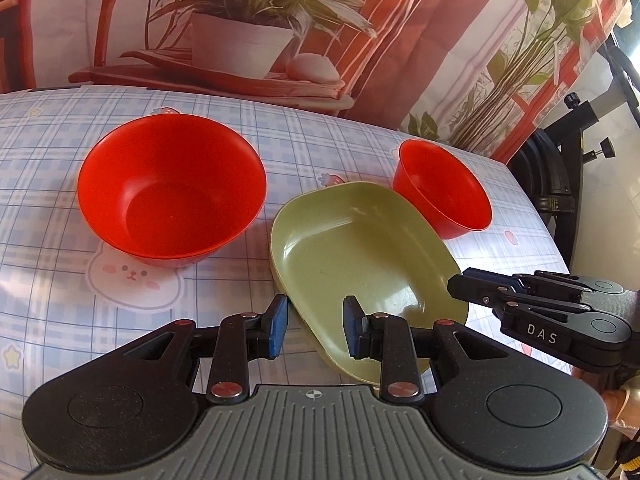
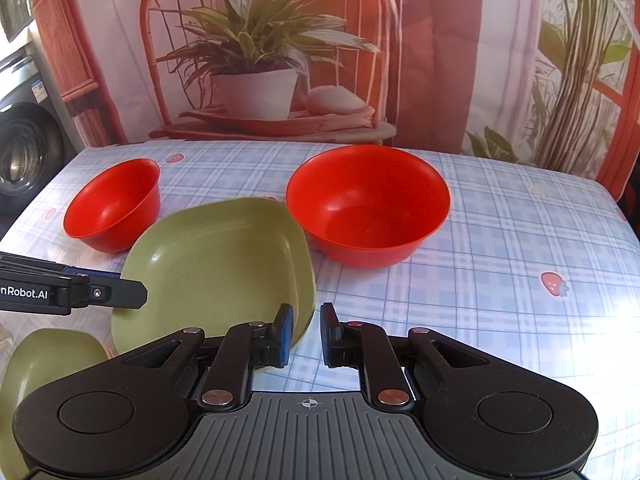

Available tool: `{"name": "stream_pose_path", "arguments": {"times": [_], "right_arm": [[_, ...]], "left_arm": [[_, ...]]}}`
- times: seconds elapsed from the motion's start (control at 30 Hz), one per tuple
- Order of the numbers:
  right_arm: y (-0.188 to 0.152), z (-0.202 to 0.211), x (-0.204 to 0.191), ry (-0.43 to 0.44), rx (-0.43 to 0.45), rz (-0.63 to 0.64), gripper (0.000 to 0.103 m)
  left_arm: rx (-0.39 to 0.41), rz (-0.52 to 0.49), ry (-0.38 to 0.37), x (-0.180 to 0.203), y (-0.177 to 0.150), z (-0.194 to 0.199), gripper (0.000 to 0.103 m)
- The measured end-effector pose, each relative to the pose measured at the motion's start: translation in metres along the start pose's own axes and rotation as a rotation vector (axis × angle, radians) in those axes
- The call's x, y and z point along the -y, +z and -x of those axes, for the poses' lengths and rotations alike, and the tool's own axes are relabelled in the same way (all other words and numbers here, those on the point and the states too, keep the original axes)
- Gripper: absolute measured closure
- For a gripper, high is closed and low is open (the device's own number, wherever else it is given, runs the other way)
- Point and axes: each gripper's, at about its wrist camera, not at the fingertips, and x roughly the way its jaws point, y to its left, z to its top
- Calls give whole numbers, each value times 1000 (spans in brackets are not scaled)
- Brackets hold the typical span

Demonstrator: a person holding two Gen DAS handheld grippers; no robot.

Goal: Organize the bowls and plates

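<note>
In the left wrist view a large red bowl (image 1: 172,188) stands left, a small red bowl (image 1: 444,188) right, and a green oval plate (image 1: 360,264) lies between them. My left gripper (image 1: 316,330) is open, its jaws straddling the plate's near left rim without pressing it. My right gripper (image 1: 454,280) hovers shut and empty just right of the plate. In the right wrist view the right gripper (image 2: 308,334) is at the green plate's (image 2: 216,264) near right edge. The left gripper (image 2: 142,292) reaches over that plate's left edge. The large bowl (image 2: 368,204) and small bowl (image 2: 116,204) stand behind.
A second, smaller green dish (image 2: 48,360) lies at the lower left, partly hidden by my gripper's body. The table wears a blue checked cloth (image 2: 500,280). A printed plant backdrop hangs behind. Black equipment (image 1: 560,184) stands past the table's right edge.
</note>
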Motion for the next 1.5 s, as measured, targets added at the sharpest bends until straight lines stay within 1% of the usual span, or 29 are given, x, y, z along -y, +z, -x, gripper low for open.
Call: {"name": "stream_pose_path", "arguments": {"times": [0.03, 0.1, 0.13, 0.17, 0.23, 0.47, 0.57, 0.83, 1.0, 1.17, 1.5], "right_arm": [[1, -1, 0, -3, -3, 2, 92], [1, -1, 0, -18, -3, 3, 95], [2, 0, 1, -27, -1, -9, 95], [3, 2, 2, -22, 6, -21, 95], [4, 6, 2, -14, 21, -33, 96], [5, 19, -2, -12, 53, -35, 96], [4, 31, -6, -5, 75, -38, 96], [-5, 62, -21, 7, 130, -53, 96], [-13, 78, -34, 22, 157, -67, 96], [-26, 91, -49, 42, 172, -79, 96], [-55, 105, -73, 71, 160, -83, 96]], "left_arm": [[6, -8, 0, 1, 0, -1, 73], [10, -19, 13, 1, 0, -3, 80], [7, -19, 21, 1, 0, -4, 87], [3, -15, 19, 0, 1, -4, 89], [5, -3, 10, -3, 2, -2, 89], [53, -31, 17, 4, 3, 19, 89], [74, -38, 17, 6, 2, 32, 89], [128, -66, 18, 10, -9, 65, 89], [151, -62, 14, 8, -21, 84, 89], [157, -59, 20, 3, -35, 100, 89], [135, -46, 28, -11, -64, 120, 89]]}}
